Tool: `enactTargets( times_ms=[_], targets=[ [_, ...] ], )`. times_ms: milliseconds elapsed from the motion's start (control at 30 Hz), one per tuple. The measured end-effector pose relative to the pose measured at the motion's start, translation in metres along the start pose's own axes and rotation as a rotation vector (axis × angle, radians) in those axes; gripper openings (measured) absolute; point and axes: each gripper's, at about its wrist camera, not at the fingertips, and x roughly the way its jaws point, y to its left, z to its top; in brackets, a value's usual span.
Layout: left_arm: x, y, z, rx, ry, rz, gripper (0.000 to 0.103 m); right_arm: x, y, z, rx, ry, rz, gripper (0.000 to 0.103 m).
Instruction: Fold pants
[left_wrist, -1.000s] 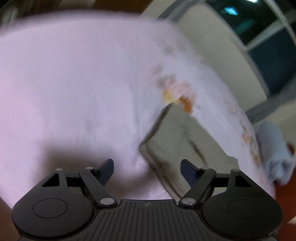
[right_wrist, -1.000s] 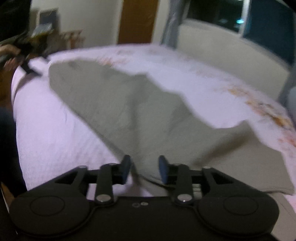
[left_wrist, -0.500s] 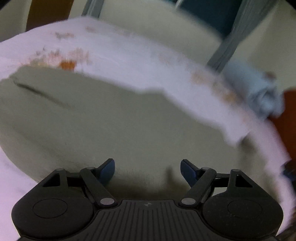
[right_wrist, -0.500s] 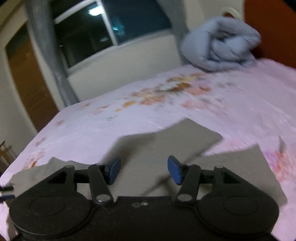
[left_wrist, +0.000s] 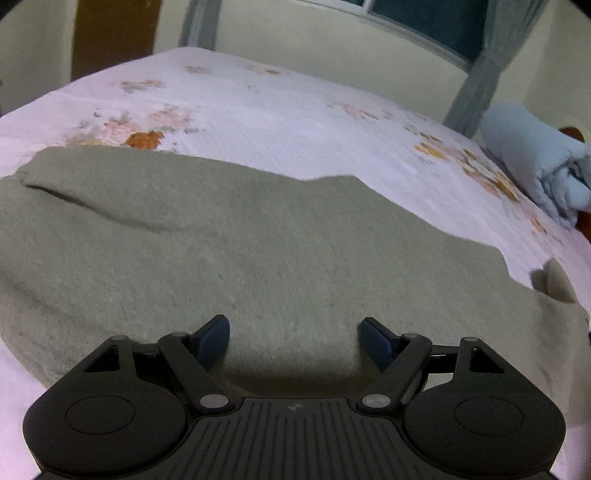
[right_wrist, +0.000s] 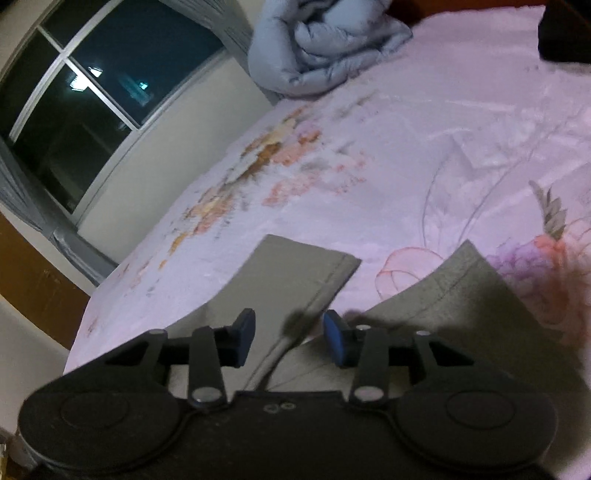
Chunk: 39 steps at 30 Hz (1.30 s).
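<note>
Olive-green pants (left_wrist: 277, 240) lie spread flat on a bed with a flowered white sheet (left_wrist: 277, 110). In the left wrist view my left gripper (left_wrist: 295, 332) hovers low over the wide part of the pants, open, with only flat cloth under its fingers. In the right wrist view the two leg ends show: one leg (right_wrist: 295, 266) on the left and the other leg (right_wrist: 472, 291) on the right. My right gripper (right_wrist: 290, 328) sits tilted over the inner edge of the left leg. Its jaws are closing, the cloth edge runs between them, and the pads stand apart from it.
A rolled pale-blue blanket (left_wrist: 535, 162) lies at the far right end of the bed, also seen as the blanket (right_wrist: 325, 44) in the right wrist view. A dark window (right_wrist: 92, 85) and grey curtains stand behind the bed. A dark object (right_wrist: 565, 33) rests on the sheet's far corner.
Both views have swung. The left gripper moved from bare sheet to over the pants' wide part. The right gripper rolled and travelled to the leg ends, its jaws widening then narrowing.
</note>
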Motion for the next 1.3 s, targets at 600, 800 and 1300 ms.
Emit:
enactTargets(
  times_ms=[600,800,1300],
  targets=[
    [0.015,0.019,0.023,0.089,0.015,0.146,0.078,0.028,0.002,0.006,0.021,0.046,-0.012,0.0],
    [0.024,0.028,0.035,0.108,0.088,0.093,0.078,-0.039,0.03,0.019,-0.065,-0.078,0.008,0.0],
    [0.01,0.048,0.038,0.109,0.103,0.002,0.078,-0.129,-0.02,-0.032,-0.003,-0.134,-0.12,0.0]
  ],
)
